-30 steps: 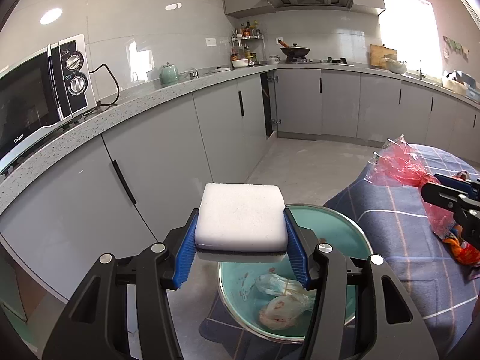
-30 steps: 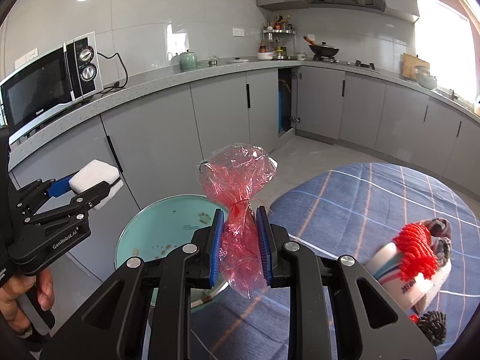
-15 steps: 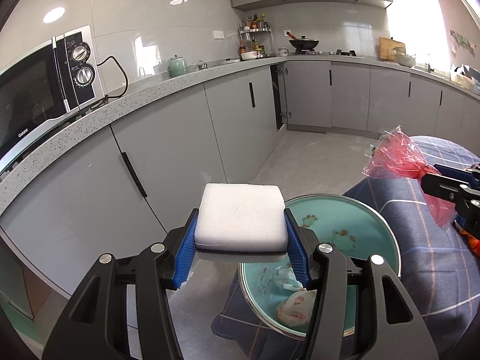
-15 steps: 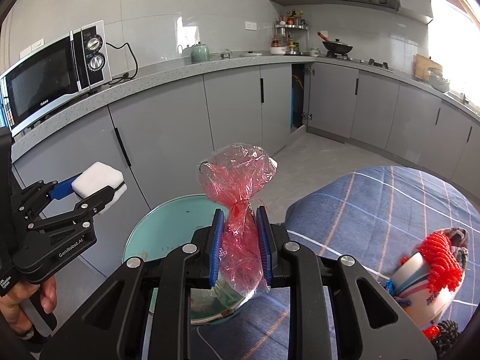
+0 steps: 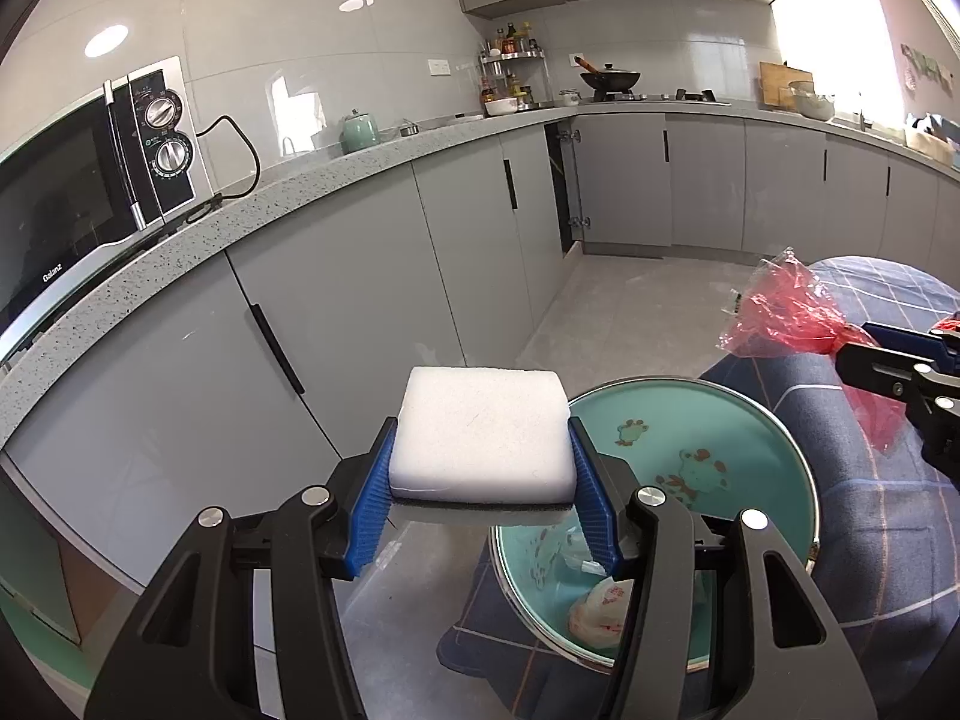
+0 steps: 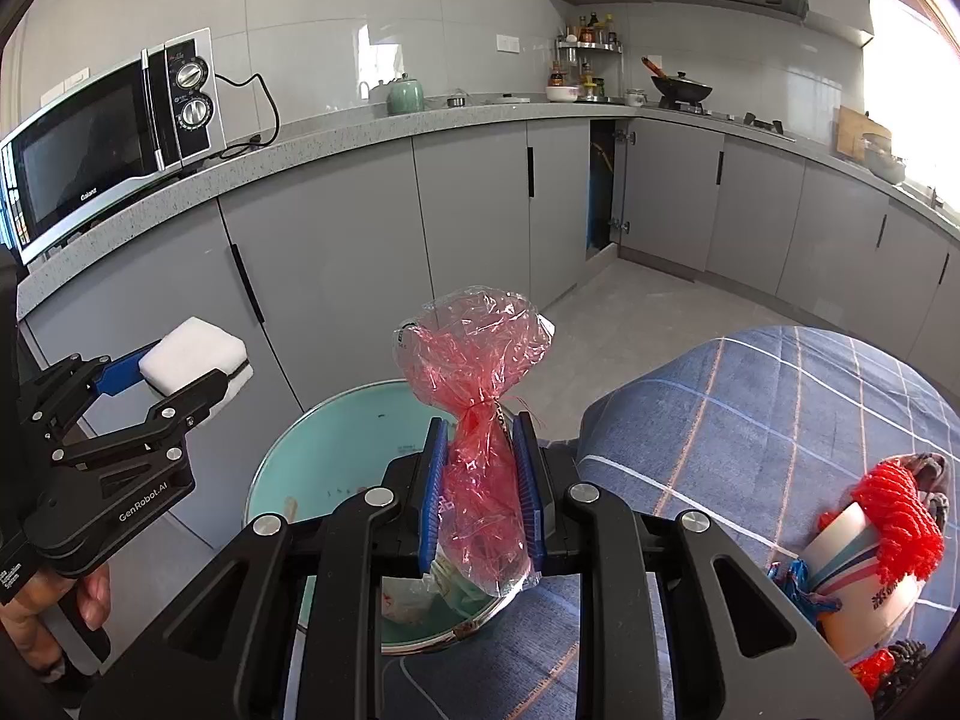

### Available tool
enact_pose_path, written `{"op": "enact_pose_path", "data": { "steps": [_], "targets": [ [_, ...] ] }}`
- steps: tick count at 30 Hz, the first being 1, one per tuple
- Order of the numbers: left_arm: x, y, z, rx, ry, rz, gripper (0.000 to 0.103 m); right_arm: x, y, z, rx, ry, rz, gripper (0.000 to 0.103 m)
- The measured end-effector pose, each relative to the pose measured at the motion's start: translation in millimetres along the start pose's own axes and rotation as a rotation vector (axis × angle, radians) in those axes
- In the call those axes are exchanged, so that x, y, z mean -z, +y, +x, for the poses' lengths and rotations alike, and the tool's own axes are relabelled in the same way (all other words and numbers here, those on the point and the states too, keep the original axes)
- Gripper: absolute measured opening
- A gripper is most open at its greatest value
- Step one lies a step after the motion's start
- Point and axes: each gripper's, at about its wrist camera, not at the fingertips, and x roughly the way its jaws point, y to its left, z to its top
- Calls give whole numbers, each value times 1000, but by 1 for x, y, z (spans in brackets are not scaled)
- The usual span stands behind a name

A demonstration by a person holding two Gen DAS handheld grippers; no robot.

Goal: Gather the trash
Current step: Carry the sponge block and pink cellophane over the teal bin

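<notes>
Red plastic wrapper (image 6: 480, 414) upright, long axis vertical, between right gripper (image 6: 483, 495) jaws

The left gripper (image 5: 480, 498) clamps a white sponge (image 5: 480, 432) between its blue pads (image 5: 375, 516) — held above a teal basin (image 5: 720, 420) at the checked tablecloth's (image 5: 888, 540) near edge. Crumpled wrappers (image 5: 600, 609) lie inside; the right gripper (image 5: 888, 354) pinches a red plastic bag (image 5: 786, 312).

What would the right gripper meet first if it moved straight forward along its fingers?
Probably nothing close. The right gripper, shut on the red plastic bag, points above the teal basin toward the grey cabinet doors; depth is unclear.
</notes>
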Motion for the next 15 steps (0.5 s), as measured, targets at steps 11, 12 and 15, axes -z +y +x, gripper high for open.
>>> {"op": "enact_pose_path", "data": {
  "steps": [11, 12, 15],
  "targets": [
    [2, -3, 1, 2, 9, 9, 54, 3, 5, 8, 29, 8, -39, 23],
    [2, -3, 1, 2, 9, 12, 54, 3, 5, 8, 34, 9, -42, 23],
    [3, -5, 2, -1, 13, 21, 54, 5, 6, 10, 51, 8, -59, 23]
  ]
}}
